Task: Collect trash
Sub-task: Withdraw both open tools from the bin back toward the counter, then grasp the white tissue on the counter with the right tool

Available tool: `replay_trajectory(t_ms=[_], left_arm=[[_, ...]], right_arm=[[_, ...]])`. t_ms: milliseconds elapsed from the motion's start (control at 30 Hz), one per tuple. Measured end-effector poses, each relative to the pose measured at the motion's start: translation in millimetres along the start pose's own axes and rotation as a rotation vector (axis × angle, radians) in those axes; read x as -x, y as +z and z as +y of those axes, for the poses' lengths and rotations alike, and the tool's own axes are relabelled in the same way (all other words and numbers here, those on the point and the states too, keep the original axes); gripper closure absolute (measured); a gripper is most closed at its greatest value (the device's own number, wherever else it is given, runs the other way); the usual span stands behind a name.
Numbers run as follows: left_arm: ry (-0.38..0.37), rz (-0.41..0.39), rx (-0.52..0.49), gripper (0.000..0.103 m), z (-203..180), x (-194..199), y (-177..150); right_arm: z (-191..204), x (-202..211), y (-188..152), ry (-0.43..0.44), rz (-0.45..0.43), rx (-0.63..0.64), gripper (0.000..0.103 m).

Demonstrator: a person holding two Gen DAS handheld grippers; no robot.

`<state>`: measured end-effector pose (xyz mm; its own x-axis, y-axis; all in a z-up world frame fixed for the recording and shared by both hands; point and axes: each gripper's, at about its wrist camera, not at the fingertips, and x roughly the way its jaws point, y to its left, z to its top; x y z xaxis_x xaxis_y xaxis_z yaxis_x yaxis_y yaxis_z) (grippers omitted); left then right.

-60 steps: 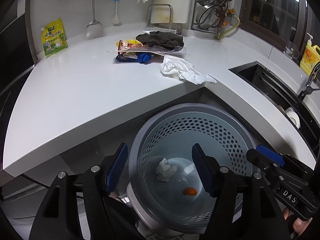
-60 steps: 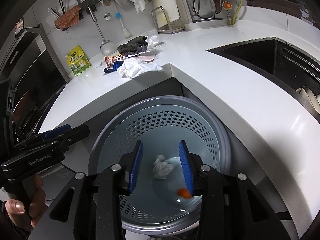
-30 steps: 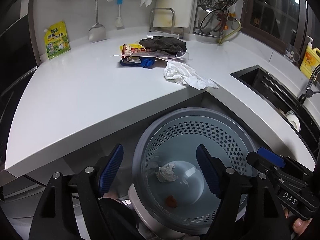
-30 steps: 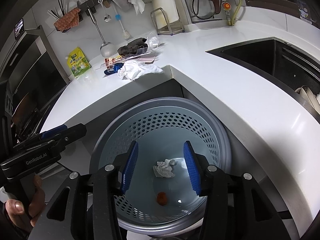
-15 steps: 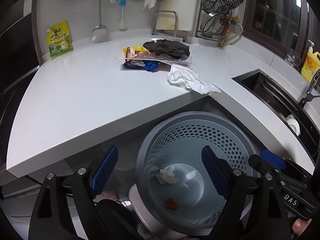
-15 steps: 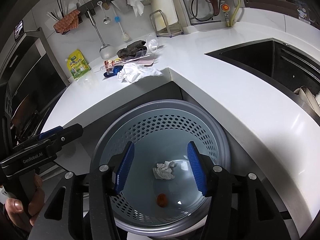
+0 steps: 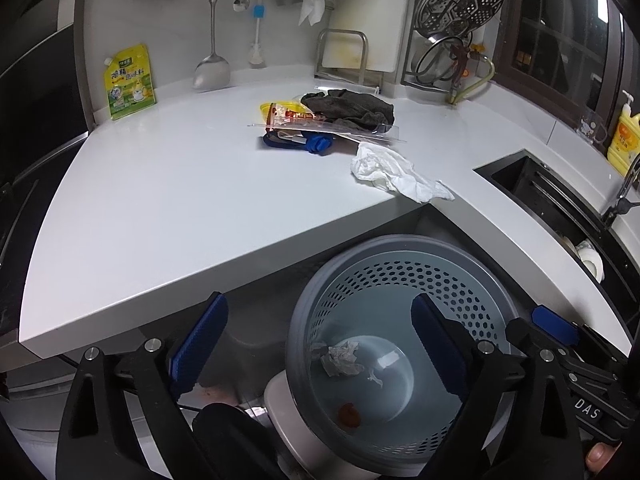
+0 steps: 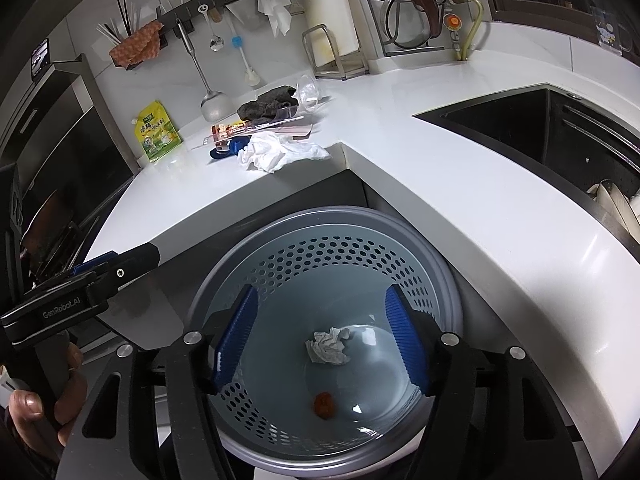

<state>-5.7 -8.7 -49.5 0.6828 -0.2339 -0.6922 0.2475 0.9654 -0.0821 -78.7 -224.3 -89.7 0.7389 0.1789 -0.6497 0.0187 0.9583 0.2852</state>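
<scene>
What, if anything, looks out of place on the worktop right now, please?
A crumpled white tissue lies at the inner corner of the white worktop, one tip overhanging the edge above the bin. Behind it sits an untidy heap: a dark cloth, a snack wrapper and a blue item.

Both views are taken from just behind the gripper fingers, tilted downward along them. From the left wrist, the trash bin (image 7: 400, 344) is seen close below and right of centre, with the countertop (image 7: 200, 184) stretching ahead. From the right wrist, the bin (image 8: 332, 320) is centred (nearer still). Bin, countertop and back wall are shared.
</scene>
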Motion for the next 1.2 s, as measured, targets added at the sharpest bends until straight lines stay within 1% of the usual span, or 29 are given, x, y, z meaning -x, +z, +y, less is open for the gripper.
replay_trajectory(t_ms=[267,400,667,800,1000,1200], left_arm=[[0.020,-0.026,0.011,0.007,9,3,4],[0.030,-0.031,0.018,0.007,15,3,9],[0.055,-0.067,0.032,0.007,29,0,29],[0.072,-0.085,0.044,0.007,38,-4,41],[0.085,-0.085,0.070,0.007,51,-15,55],[0.099,-0.088,0.069,0.007,56,-28,66]], right_arm=[[4,-4,3,0.001,-0.002,0.008,0.033],[8,-7,10,0.003,-0.008,0.022,0.033],[18,-20,36,0.014,-0.029,0.057,0.032],[23,-28,53,0.033,-0.042,0.061,0.032],[32,-45,75,0.031,-0.045,0.096,0.031],[43,-70,96,0.036,-0.034,0.130,0.031]])
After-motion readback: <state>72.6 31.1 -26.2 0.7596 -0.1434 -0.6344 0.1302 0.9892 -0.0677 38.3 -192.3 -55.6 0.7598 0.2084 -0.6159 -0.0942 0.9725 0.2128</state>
